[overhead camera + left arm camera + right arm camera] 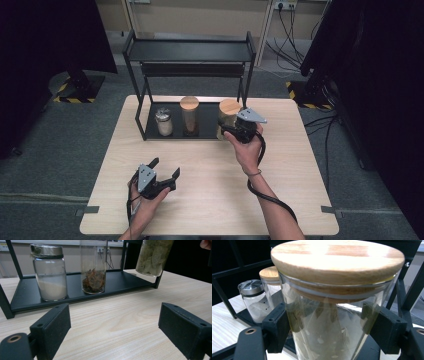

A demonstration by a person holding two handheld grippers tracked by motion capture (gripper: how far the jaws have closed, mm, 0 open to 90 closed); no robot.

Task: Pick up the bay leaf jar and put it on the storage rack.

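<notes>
The table carries a black two-tier rack along its far edge. On the rack's lower shelf stand a short jar with a metal lid holding white powder, and a tall jar with a wooden lid. At the shelf's right end the leaf jar — glass, wooden lid, dried green leaves inside — sits between the jaws of the right gripper, which press on its glass wall from both sides. In the left gripper view its base looks tilted and just off the shelf, at the shelf's right end.

The step in hand looks like taking the leaf jar out of the rack. The next move likely calls for a firm hold and a level pull toward the near edge, clear of the rack's front post.

The right hand reaches forward, wrist raised. The left gripper rests near the near-left corner — jaws wide, holding nothing, pointed at the rack.
</notes>
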